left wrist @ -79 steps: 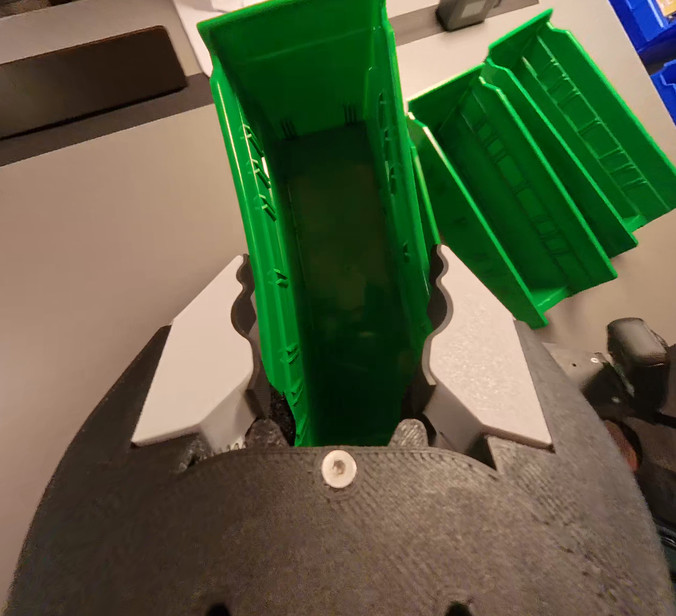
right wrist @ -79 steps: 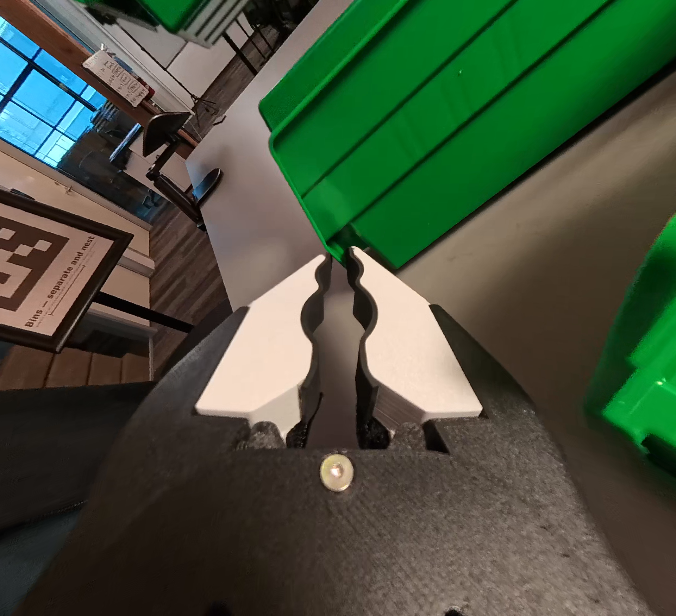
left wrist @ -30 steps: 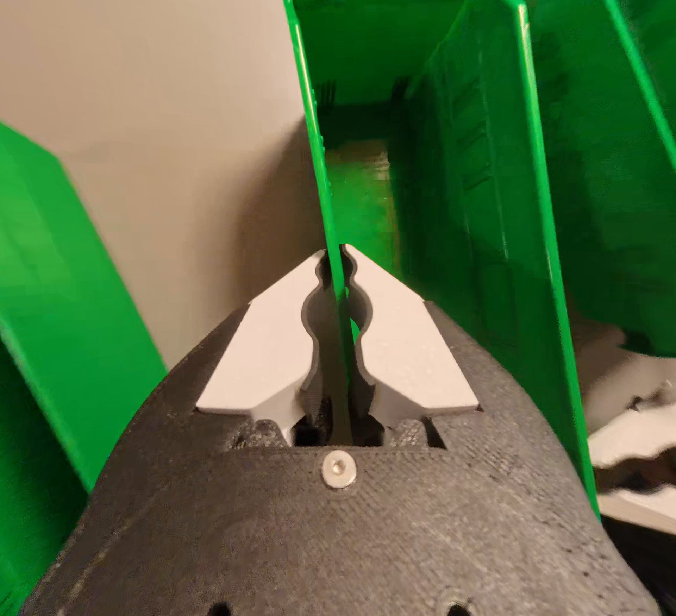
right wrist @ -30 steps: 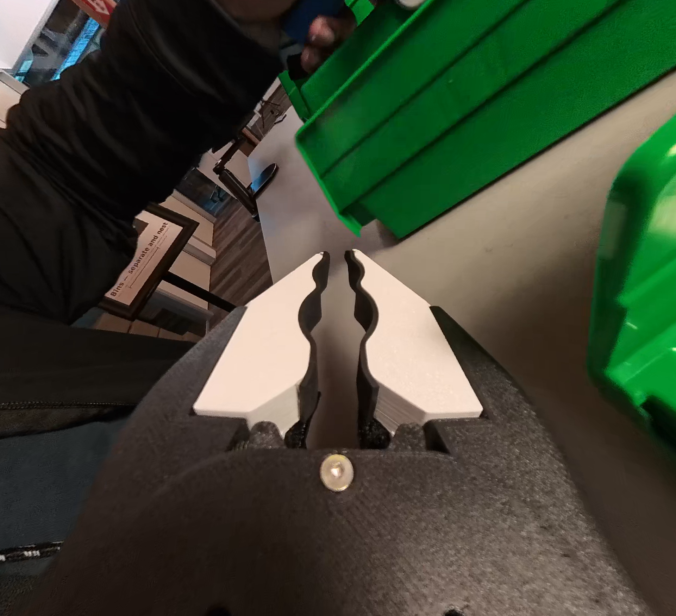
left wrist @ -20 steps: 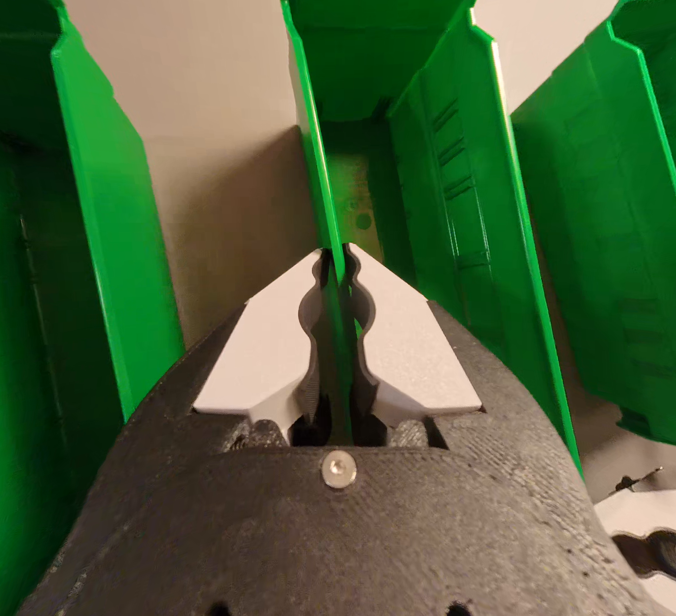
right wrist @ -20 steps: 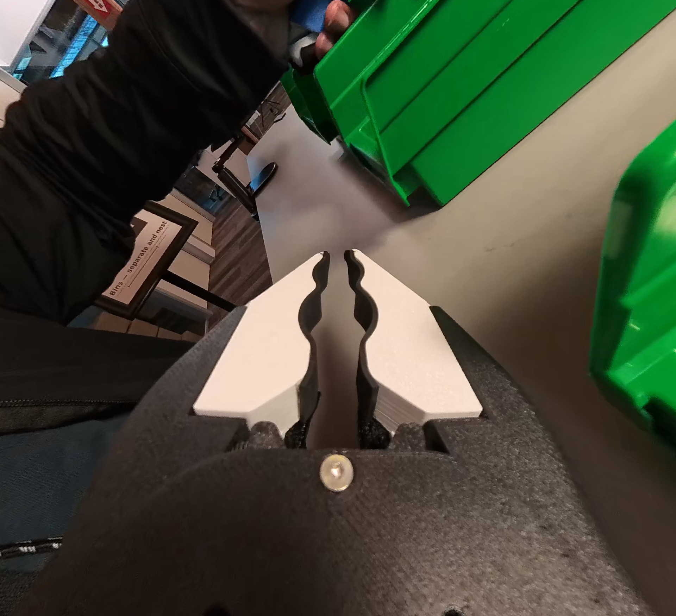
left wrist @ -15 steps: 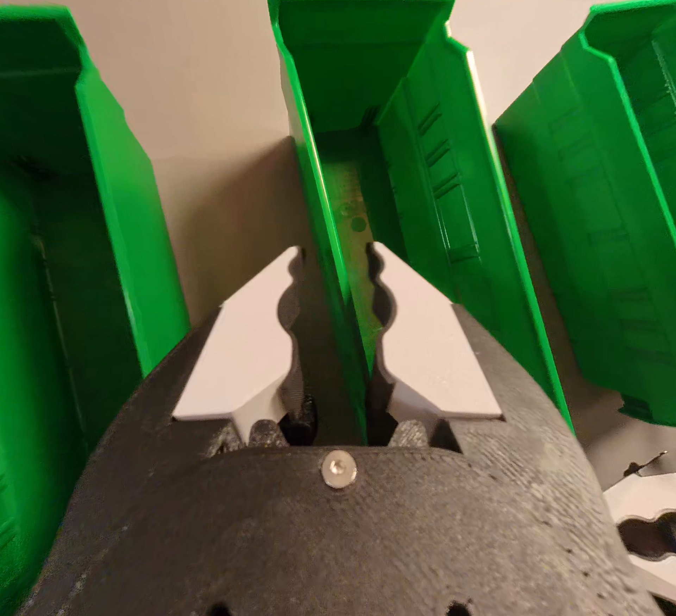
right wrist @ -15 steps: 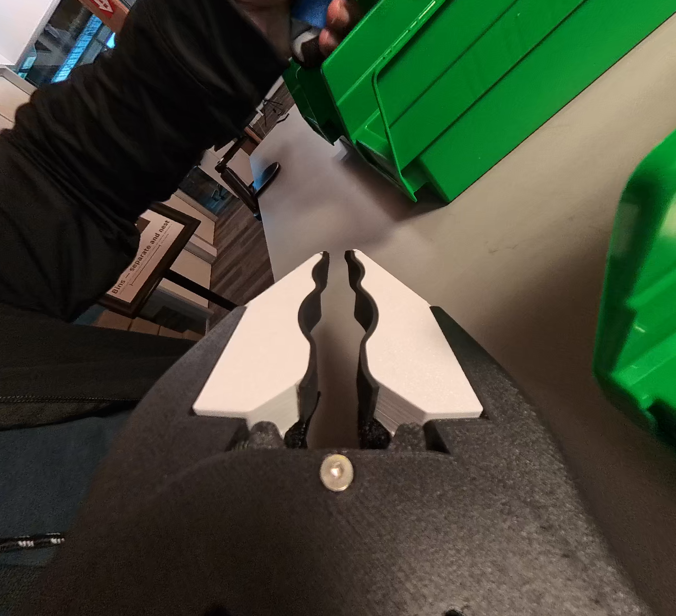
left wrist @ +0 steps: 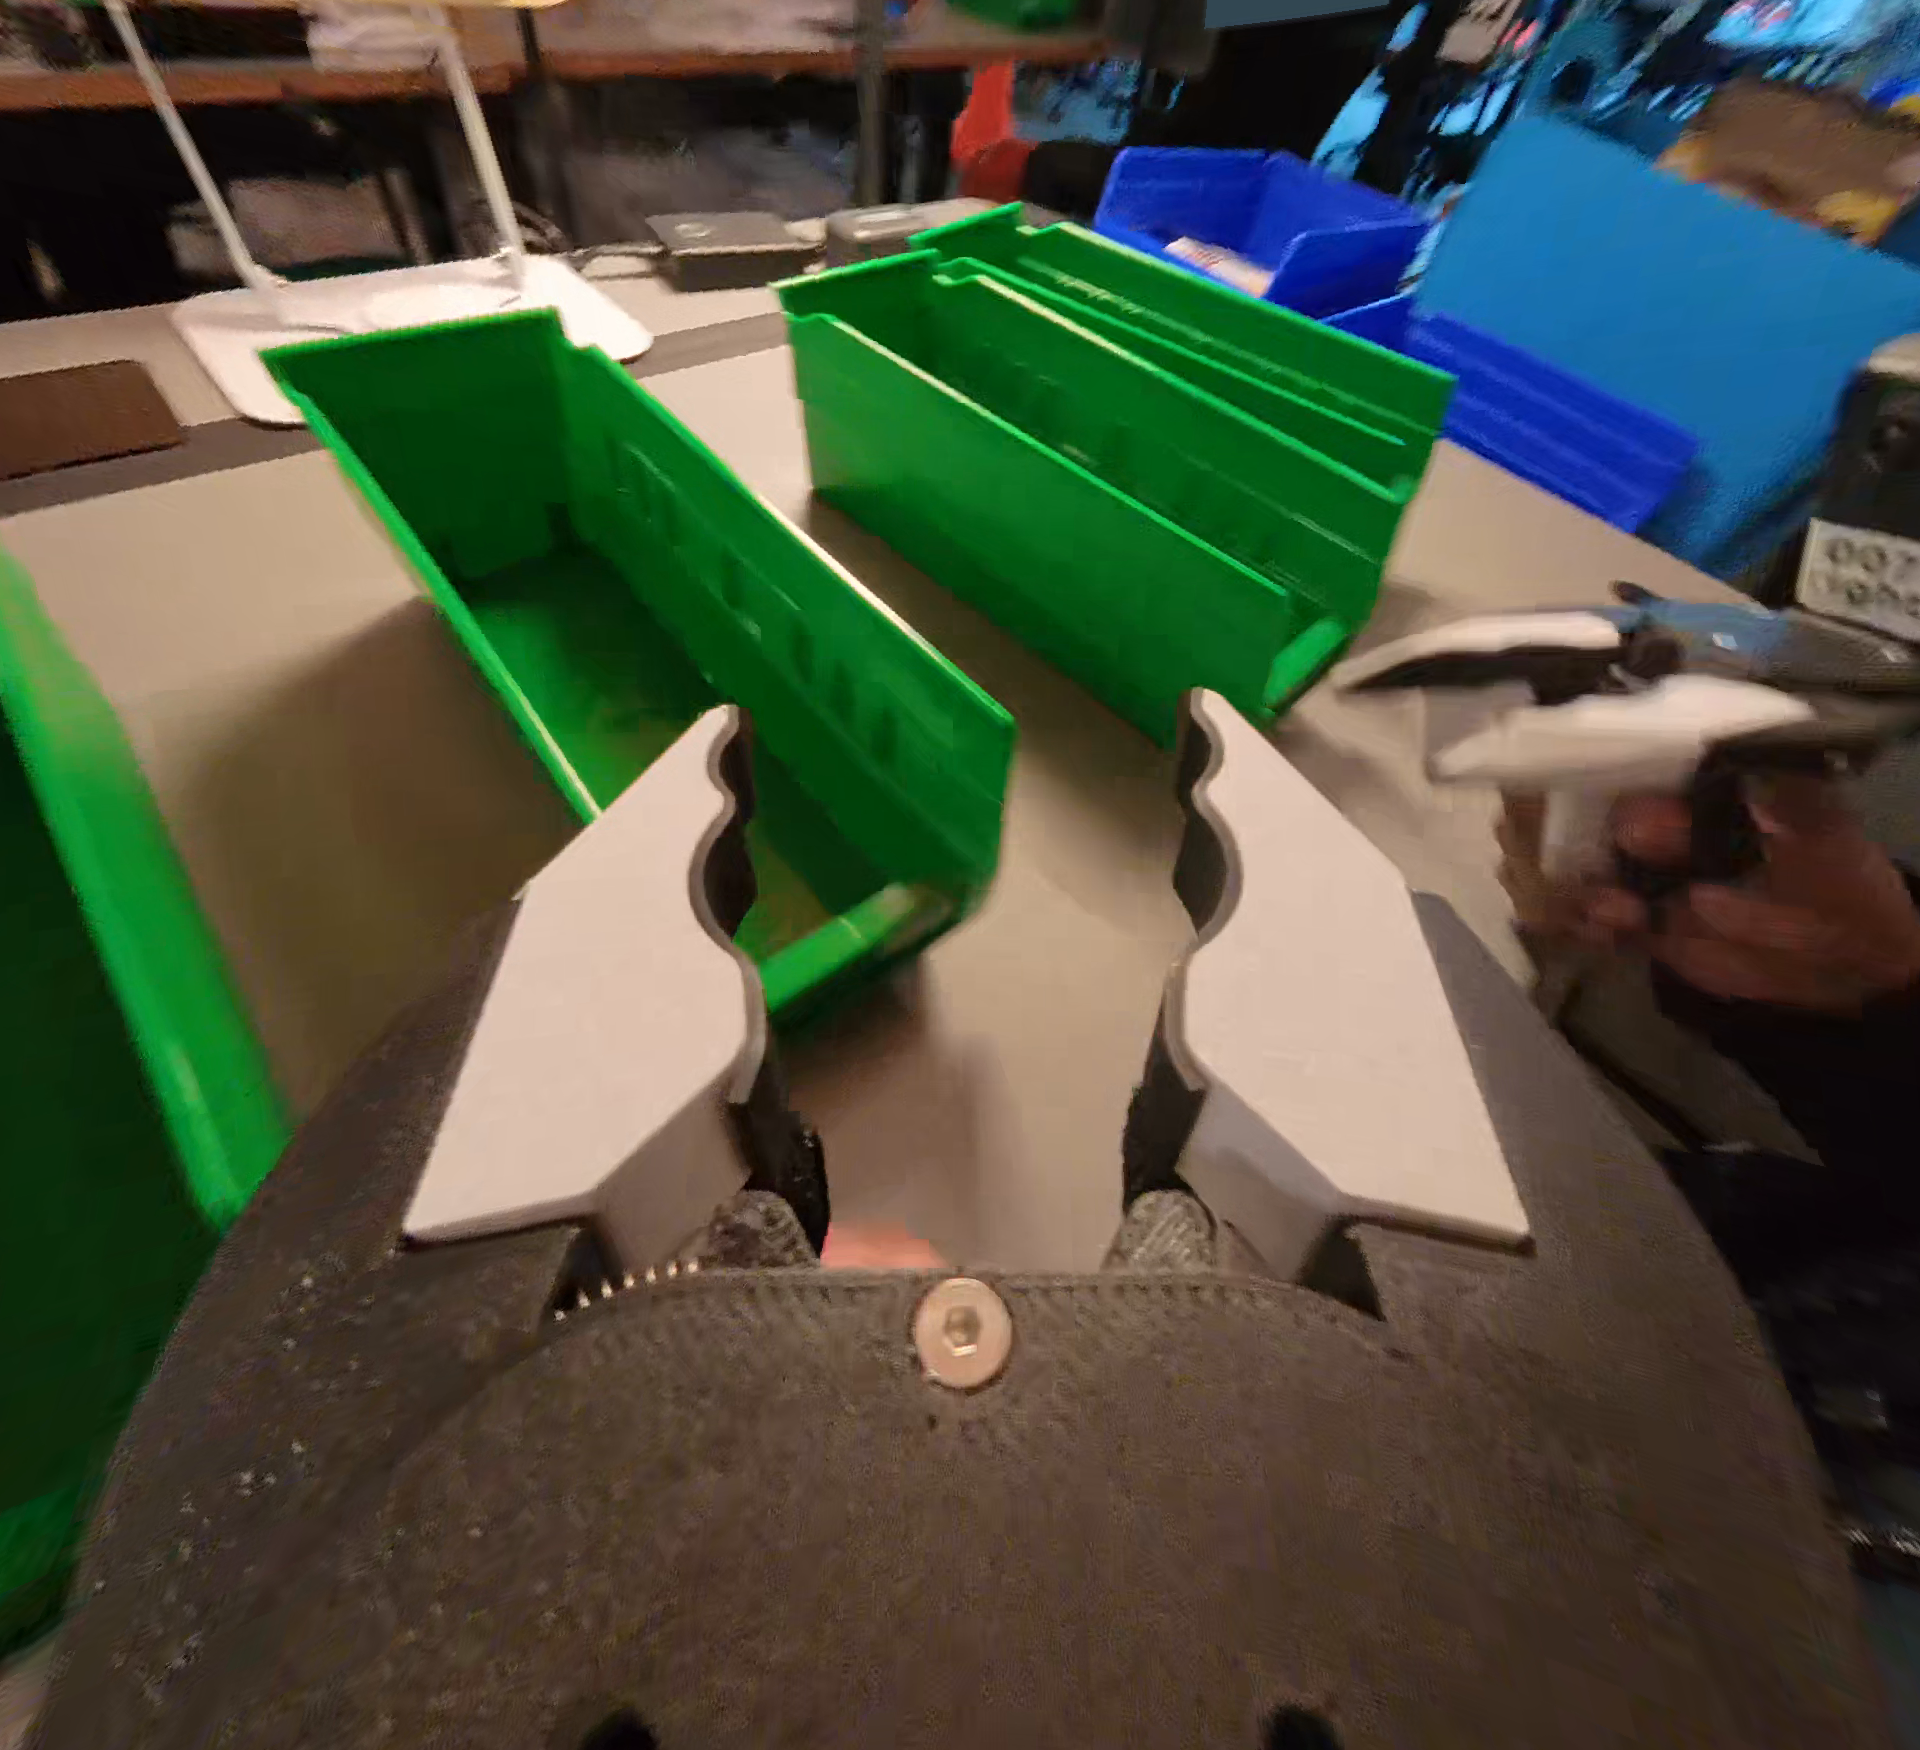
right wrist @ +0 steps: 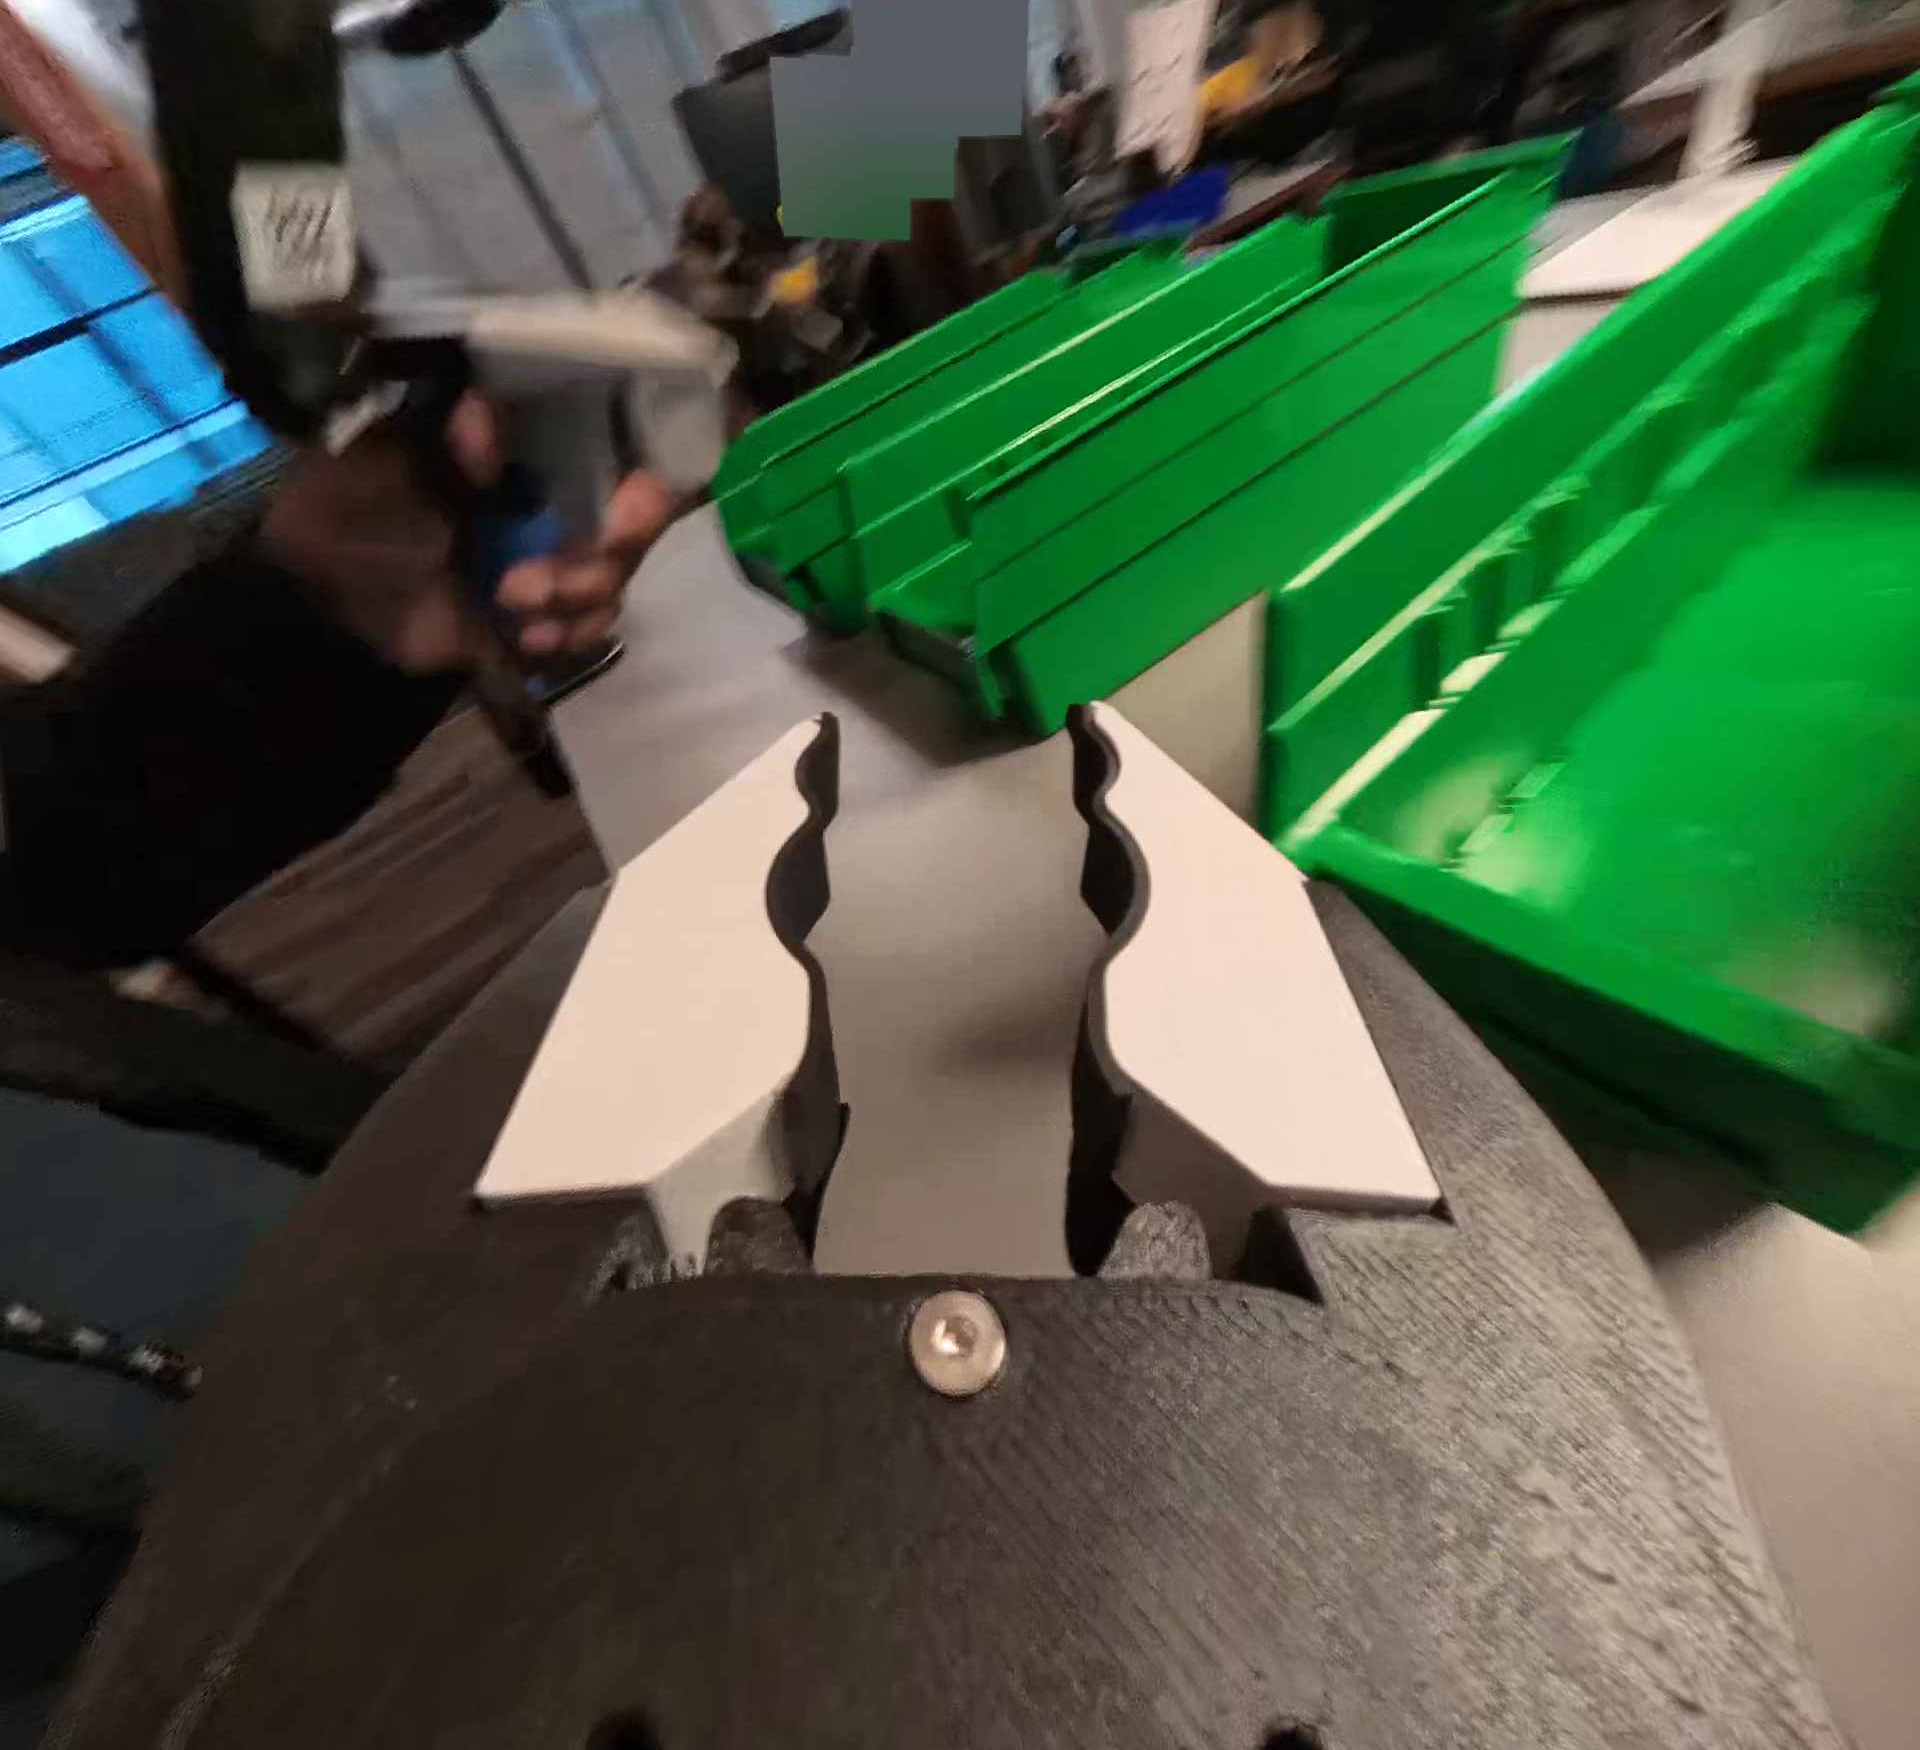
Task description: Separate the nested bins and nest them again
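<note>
Single bin [left wrist: 665,578]: green, set upright on the grey table [left wrist: 260,744], open side up; nothing is seen inside but its own green floor
Nested stack [left wrist: 1122,453]: several green bins slotted one into another, set just right of the single bin, apart from it; only the inner bins are seen within
Third bin [left wrist: 94,973]: green, cut off at the left edge; its inside is not shown
Blue bins [left wrist: 1268,235]: placed behind the stack; a paper item is seen in one, too blurred to tell
Left gripper [left wrist: 961,734]: fingers spread wide, nothing held; the near end of the single bin is seen past the left finger, untouched
Right gripper [right wrist: 951,729]: fingers parted over bare table, nothing held; the stack's corner is seen just beyond its right fingertip
</note>
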Demonstrator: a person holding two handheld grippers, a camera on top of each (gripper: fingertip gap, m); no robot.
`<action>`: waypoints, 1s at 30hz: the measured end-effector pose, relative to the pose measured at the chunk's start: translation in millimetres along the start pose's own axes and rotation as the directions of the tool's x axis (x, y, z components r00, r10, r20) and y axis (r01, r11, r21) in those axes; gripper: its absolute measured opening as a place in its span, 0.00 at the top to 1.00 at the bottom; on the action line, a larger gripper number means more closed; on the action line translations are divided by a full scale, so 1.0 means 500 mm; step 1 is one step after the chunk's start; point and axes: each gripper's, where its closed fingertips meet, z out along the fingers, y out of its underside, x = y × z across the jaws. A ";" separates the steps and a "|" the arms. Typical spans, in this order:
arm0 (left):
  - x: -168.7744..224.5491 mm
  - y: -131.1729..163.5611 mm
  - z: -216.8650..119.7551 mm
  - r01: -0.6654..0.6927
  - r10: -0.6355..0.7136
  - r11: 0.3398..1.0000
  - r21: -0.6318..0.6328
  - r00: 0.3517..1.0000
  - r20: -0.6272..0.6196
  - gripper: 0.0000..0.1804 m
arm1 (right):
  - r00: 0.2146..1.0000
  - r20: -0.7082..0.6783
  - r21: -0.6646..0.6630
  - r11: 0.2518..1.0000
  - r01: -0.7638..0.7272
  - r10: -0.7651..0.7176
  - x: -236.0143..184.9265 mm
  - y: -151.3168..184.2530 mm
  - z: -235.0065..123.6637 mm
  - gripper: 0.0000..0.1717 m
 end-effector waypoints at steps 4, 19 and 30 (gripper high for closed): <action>0.047 0.093 -0.011 0.070 -0.066 0.995 0.066 0.996 -0.063 0.55 | 0.952 -0.291 0.023 0.994 0.103 -0.092 0.081 -0.032 -0.029 0.59; 0.071 0.162 0.027 0.123 -0.121 0.992 0.007 0.982 -0.144 0.59 | 0.833 -0.527 -0.174 0.981 0.089 -0.169 0.183 0.000 0.085 0.89; 0.069 0.162 0.028 0.191 -0.190 0.982 -0.013 0.962 -0.195 0.59 | 0.863 -0.493 -0.147 0.988 0.041 -0.109 0.160 0.005 0.139 0.79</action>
